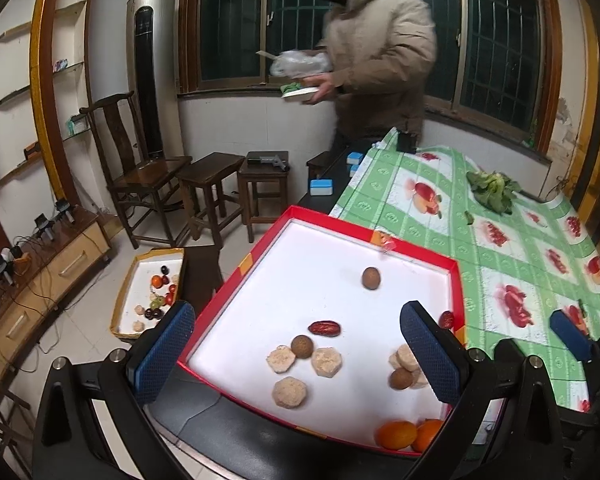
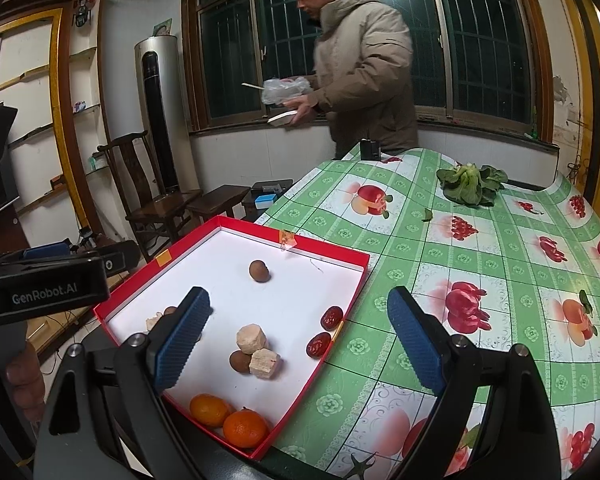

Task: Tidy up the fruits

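In front of you a box (image 2: 332,254) sits on the desk (image 2: 480,264), at its left edge. In the box, two oranges (image 2: 228,420) lie in the near corner, with cakes (image 2: 258,350) just beyond them; two dates (image 2: 326,330) rest against the right wall, and one longan (image 2: 259,271) lies apart toward the far wall. A leafy vegetable (image 2: 470,184) lies far back on the desk (well apart from the box). A second box (image 1: 150,292) sits on the floor, left of the desk.

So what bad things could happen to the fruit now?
The red box sticks out past the table edge, so a push from the open left gripper might tip it. The round longan sits alone and could roll. The man passing close by might bump things.
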`<state>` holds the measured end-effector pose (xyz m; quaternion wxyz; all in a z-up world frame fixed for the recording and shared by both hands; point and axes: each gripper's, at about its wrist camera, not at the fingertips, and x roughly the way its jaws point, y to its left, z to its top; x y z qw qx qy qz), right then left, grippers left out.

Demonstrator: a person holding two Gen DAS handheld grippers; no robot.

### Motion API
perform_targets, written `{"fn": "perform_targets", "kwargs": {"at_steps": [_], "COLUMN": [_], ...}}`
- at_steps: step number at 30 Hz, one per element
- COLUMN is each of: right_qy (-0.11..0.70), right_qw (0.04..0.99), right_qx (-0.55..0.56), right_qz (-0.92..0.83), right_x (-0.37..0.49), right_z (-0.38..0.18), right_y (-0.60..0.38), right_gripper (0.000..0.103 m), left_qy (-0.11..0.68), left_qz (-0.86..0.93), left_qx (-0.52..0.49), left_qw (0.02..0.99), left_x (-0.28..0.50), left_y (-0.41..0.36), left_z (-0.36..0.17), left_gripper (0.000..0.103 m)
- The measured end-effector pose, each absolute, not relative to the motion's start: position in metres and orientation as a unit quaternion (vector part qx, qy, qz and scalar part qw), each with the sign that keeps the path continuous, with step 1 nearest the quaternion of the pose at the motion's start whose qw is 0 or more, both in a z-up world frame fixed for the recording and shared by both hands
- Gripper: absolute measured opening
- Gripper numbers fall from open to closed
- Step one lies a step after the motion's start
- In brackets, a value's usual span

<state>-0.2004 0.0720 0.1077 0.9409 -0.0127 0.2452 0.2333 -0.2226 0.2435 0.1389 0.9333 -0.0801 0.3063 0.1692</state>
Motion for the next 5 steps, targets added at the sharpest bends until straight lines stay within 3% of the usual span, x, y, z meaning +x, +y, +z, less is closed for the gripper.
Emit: {"fn": "perform_targets", "kwargs": {"at_steps": [5], "right_qy": [0.249], "right_qw": [0.940], "right_qx": [-0.012], "right_qz": [0.232], "right_x": [-0.1981], "right_z": [0.1044], "right_y": [0.0717], "right_gripper": [0.091], "left_qy": [0.297], "left_qz": [0.177], "left_qx": [-0.063], "left_qw": [0.936], "left_x": [-0.2233], "left_y": [0.2373], "left_z": [0.1398], "left_gripper": [0.103]}}
